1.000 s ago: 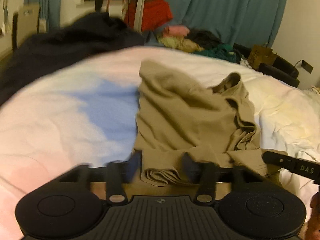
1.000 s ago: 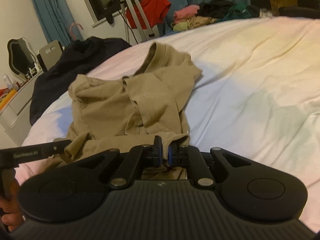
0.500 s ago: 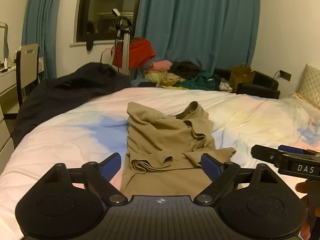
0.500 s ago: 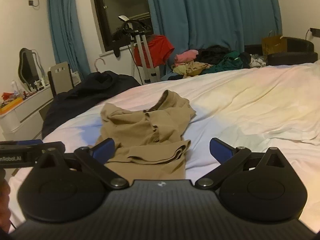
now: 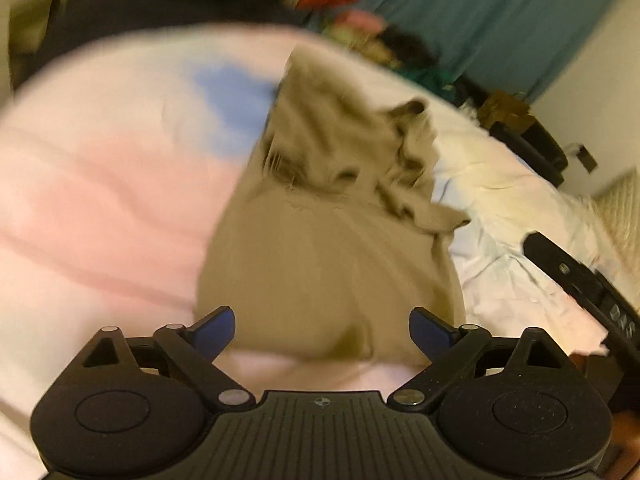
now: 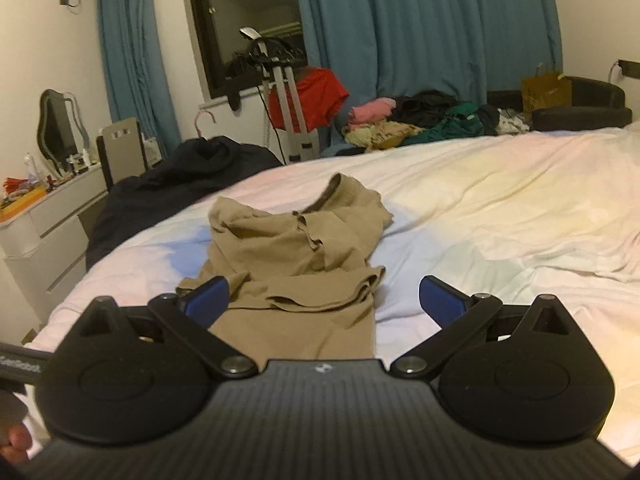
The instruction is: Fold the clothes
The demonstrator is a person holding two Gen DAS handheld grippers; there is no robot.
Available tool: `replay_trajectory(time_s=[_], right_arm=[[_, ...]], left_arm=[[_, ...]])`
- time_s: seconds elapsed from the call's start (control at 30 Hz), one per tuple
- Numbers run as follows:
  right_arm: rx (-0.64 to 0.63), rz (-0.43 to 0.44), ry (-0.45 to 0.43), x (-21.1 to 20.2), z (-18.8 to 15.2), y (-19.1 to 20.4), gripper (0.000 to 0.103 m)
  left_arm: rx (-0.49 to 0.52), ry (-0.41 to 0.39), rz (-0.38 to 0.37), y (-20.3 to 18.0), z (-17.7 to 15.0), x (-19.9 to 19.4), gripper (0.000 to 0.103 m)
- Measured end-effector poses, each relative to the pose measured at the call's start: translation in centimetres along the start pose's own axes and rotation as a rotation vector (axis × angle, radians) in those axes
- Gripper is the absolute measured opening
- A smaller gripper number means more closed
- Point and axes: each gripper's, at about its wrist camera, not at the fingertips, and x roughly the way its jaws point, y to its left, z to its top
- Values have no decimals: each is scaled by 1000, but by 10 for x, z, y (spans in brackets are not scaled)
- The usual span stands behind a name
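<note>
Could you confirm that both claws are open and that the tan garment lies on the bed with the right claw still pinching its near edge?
Not quite. The right wrist view shows the right claw open, its blue fingertips spread apart and gripping nothing. The rest holds: the left claw is open too, and the tan garment lies on the bed.

Dim, warm indoor light tints both views yellowish, the left wrist view smeared throughout by motion blur, the right wrist view sharp, with fisheye bending at the edges.
</note>
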Motion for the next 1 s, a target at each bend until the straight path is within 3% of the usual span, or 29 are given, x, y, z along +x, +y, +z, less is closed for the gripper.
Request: replay_trajectory(time_s=[0.1, 0.23, 0.4, 0.6, 0.67, 0.87, 0.93, 1.0], right_arm=[[19, -6, 23, 6, -2, -3, 103], [36, -15, 49, 14, -4, -7, 103], [63, -42, 79, 21, -7, -11, 103], [97, -53, 99, 25, -9, -18, 103], [104, -55, 104, 26, -10, -20, 103], [120, -56, 114, 29, -10, -22, 103], [127, -56, 117, 29, -10, -23, 103], [140, -54, 123, 30, -10, -25, 103]], left_arm=[[-150, 79, -74, 25, 1, 19, 94], [-236, 97, -61, 43, 5, 33, 88], [-274, 8, -96, 47, 8, 26, 78], [-313, -104, -246, 47, 7, 8, 71], [-325, -96, -243, 45, 9, 12, 71], [-362, 26, -136, 53, 3, 36, 71], [-362, -4, -156, 52, 3, 33, 70], [-360, -41, -178, 51, 3, 29, 63]])
